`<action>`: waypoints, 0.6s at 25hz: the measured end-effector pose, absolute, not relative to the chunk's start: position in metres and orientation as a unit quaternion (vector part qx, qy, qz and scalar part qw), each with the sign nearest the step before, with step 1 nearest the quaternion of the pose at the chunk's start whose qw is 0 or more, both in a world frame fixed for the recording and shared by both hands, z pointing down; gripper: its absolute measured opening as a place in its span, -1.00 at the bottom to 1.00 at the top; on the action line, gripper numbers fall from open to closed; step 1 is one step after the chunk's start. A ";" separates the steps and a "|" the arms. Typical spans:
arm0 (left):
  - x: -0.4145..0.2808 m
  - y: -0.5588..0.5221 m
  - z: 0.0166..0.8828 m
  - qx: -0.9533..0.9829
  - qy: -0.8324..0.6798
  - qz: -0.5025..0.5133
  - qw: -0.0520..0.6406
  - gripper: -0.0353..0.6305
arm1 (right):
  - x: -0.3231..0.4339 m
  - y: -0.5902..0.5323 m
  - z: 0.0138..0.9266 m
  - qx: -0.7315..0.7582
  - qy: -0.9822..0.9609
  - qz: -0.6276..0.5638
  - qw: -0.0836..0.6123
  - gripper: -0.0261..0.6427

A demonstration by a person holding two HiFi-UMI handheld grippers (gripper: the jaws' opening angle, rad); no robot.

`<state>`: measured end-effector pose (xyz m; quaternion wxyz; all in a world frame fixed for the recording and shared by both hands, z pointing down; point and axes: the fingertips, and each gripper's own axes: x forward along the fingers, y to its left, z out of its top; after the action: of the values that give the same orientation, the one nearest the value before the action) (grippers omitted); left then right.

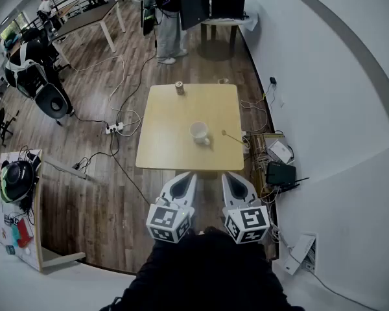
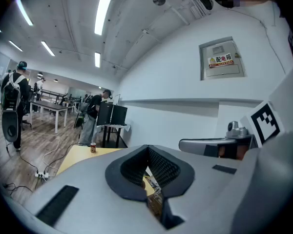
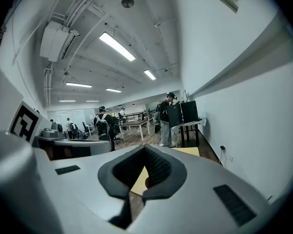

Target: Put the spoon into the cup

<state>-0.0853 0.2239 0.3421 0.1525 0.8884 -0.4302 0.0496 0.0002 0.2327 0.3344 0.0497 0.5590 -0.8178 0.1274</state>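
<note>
L gripper (image 1: 188, 177) & R gripper (image 1: 229, 176) side by side, short of table (image 1: 157, 155); both w/ jaws pressed together, nothing betw them. Ahead of R gripper, well clear of its fingers, spoon (image 1: 233, 137) lies flat on table, long axis diagonal: rounded end twd cup (image 1: 199, 132) just left, handle twd near-right edge. Can (image 1: 179, 87) at far edge

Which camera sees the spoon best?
The head view. It looks down on the table, and the spoon lies there, right of the cup. In both gripper views the jaws cover most of the table, and no spoon shows.
</note>
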 end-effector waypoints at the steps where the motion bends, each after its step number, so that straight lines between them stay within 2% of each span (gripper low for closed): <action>1: -0.086 0.224 0.342 0.889 -0.430 0.049 0.152 -0.79 | -0.001 0.232 0.334 0.560 -0.818 0.127 0.050 -0.86; 15: -0.105 0.226 0.346 0.888 -0.429 0.049 0.157 -0.79 | -0.016 0.237 0.337 0.558 -0.817 0.141 0.037 -0.86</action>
<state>-0.1049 0.2258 0.3458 0.1572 0.8882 -0.4289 0.0488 -0.0165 0.2370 0.3374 0.0370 0.5583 -0.8167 0.1412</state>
